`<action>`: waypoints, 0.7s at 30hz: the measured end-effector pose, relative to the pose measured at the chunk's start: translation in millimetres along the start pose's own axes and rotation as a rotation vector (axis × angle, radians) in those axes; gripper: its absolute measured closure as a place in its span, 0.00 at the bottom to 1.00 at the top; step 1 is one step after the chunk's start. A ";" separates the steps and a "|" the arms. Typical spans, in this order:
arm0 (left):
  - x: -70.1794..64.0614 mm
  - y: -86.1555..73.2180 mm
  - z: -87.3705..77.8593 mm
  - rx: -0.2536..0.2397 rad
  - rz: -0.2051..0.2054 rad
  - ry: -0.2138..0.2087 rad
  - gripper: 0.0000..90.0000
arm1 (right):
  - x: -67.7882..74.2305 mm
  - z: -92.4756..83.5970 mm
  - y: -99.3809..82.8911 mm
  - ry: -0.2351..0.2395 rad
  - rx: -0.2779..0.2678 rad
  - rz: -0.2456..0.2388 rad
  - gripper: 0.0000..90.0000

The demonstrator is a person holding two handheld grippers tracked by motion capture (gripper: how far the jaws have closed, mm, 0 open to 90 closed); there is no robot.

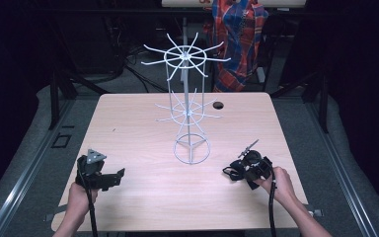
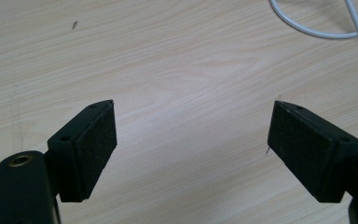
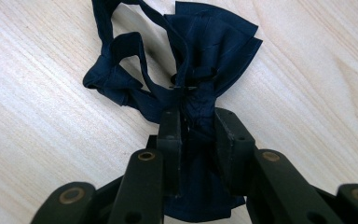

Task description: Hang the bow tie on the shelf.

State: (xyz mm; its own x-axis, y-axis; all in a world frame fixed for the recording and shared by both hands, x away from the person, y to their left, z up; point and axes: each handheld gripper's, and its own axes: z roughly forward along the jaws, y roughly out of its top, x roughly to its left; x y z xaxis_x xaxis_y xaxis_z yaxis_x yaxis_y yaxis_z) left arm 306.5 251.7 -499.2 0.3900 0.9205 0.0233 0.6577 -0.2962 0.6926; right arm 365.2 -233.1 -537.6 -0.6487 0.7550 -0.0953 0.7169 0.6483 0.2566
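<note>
So the navy bow tie (image 3: 200, 70) is pinched at its knot between the right gripper (image 3: 198, 135) jaws, with its strap looping off to one side, low over the wooden table (image 1: 143, 207) near the front right. Just up and left of it stands a white wire display rack (image 1: 190, 98) with two tiers of spoke hooks on a ring base, mid-table. The left gripper (image 2: 191, 140) sits over the front left of the table, jaws spread wide with nothing between them, just bare wood. A plaid shirt (image 1: 239, 39) hangs behind the table.
</note>
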 end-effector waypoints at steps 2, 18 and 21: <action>0.2 -0.1 0.0 0.000 0.000 0.000 0.18 | -0.4 -0.6 -0.2 0.012 -0.012 0.005 0.82; 0.6 -0.2 -0.5 0.001 0.004 0.000 0.18 | -6.4 -11.7 -2.5 0.035 -0.085 0.040 0.86; 0.5 -0.1 -0.6 0.000 0.004 0.001 0.18 | -7.2 -13.8 -3.7 0.038 -0.109 0.063 0.86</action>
State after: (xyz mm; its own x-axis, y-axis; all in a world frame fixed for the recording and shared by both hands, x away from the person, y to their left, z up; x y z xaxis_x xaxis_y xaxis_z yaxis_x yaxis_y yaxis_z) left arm 306.3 252.4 -498.8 0.3919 0.9196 0.0270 0.6563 -0.3000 0.6923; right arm 363.7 -242.3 -524.6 -0.6139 0.7883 -0.0399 0.7257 0.5836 0.3644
